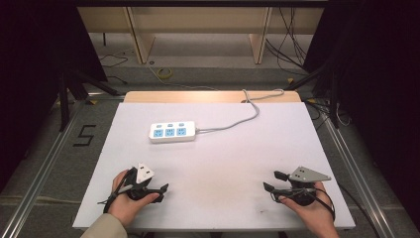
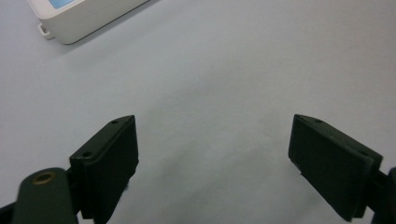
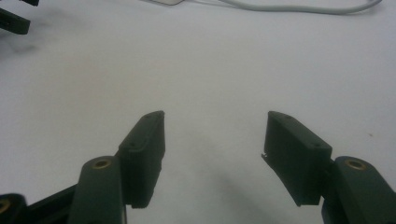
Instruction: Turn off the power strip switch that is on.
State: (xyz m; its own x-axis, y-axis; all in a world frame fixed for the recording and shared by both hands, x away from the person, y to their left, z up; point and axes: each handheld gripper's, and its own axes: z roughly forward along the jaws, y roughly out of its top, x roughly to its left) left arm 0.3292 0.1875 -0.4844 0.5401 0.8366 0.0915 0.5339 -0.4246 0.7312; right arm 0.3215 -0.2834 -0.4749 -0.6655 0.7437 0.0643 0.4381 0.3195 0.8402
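While both my grippers are resting low in the high view, left gripper (image 1: 157,187) and right gripper (image 1: 273,181) gaping wide and empty, the white power strip (image 1: 172,132) with three blue sockets is lying above centre, its grey cord (image 1: 241,120) trailing upward right.

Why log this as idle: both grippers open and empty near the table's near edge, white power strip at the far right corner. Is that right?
Not quite. The power strip lies left of centre, its cable trailing right, as the high view shows. The left gripper and right gripper are indeed open and empty.
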